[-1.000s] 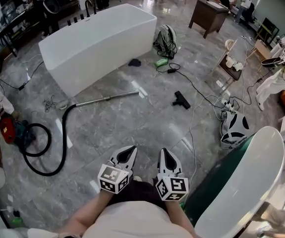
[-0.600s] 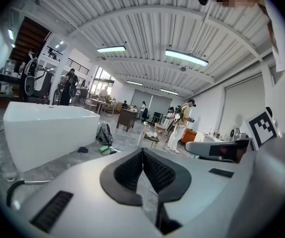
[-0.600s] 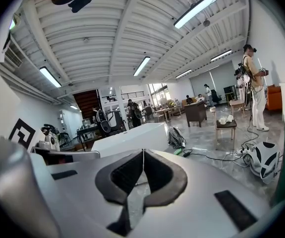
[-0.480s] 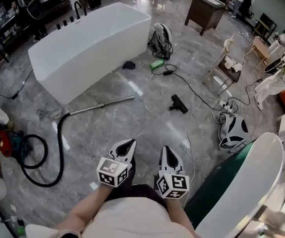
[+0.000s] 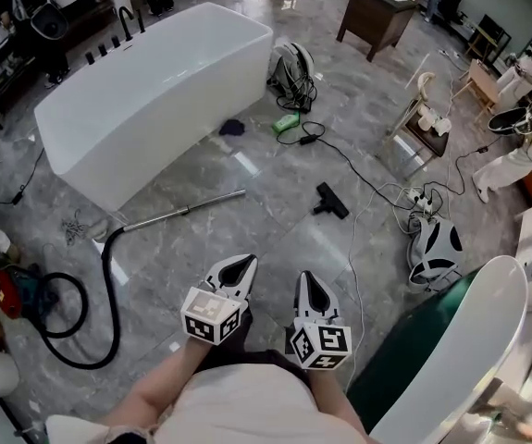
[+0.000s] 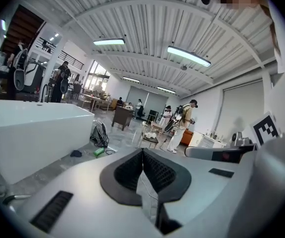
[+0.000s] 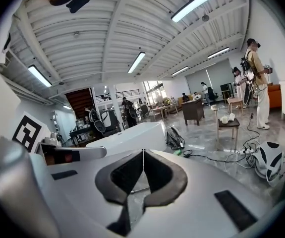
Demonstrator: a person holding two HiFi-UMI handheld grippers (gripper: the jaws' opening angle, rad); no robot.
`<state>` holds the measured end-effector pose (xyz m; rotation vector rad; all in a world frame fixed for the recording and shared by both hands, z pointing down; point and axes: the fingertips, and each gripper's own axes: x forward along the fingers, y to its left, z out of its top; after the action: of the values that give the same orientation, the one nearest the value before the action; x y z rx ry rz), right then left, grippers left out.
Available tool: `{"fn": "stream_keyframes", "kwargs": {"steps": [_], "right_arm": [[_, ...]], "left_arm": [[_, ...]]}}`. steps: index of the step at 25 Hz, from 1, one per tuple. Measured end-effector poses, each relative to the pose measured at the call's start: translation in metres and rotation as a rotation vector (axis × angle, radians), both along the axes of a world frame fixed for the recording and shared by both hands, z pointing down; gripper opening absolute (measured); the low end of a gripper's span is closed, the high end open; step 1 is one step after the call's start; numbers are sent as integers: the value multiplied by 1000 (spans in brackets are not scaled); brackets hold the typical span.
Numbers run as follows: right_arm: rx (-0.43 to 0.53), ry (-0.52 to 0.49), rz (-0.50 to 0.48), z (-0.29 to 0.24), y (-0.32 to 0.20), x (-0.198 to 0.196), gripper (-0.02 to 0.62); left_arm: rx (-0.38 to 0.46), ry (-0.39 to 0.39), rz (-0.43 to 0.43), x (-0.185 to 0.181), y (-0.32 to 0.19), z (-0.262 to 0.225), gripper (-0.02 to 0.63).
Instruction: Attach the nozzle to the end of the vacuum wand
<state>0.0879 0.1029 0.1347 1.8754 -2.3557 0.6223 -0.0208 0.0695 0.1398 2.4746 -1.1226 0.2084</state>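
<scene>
With left tongs (image 5: 243, 263) and right tongs (image 5: 304, 279) shut and empty, the nozzle (image 5: 331, 201) lies on the floor (image 5: 275, 239), well apart from the wand (image 5: 184, 211): likely light, rigid plastic, best gripped at its neck.

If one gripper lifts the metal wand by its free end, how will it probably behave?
The wand looks like a straight metal tube, so it should stay stiff. Round and lying on glossy floor, it may roll if nudged. The black hose on its other end looks floppy and would probably drag.
</scene>
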Motion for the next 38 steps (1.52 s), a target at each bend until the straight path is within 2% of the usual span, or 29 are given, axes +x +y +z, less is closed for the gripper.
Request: {"fn": "stream_keyframes", "kwargs": {"steps": [7,11,18,26,29,34,38], "right_arm": [[-23,14,10,10,-44,-9,15],[-33,37,12,19,-69,-20,15],[-45,23,35,26,-101,-31,15],[-98,26,61,38,-103,-25,15],[-111,37,46,41,-112,-25,15],[-135,55,-5,47,-129,-21,15],[-127,46,-10,42,-154,1,15]], "left_arm": [[2,-26,68,3,-46,9,9],[0,-33,94,-8,-70,14,9],[-22,-26,60,-29,-114,22,9],[-78,-8,93,-19,-119,39,9],[-110,3,80,-19,-121,46,9],[-171,20,-4,-21,-138,59,9],[-191,37,-23,-8,-157,58,9]]}}
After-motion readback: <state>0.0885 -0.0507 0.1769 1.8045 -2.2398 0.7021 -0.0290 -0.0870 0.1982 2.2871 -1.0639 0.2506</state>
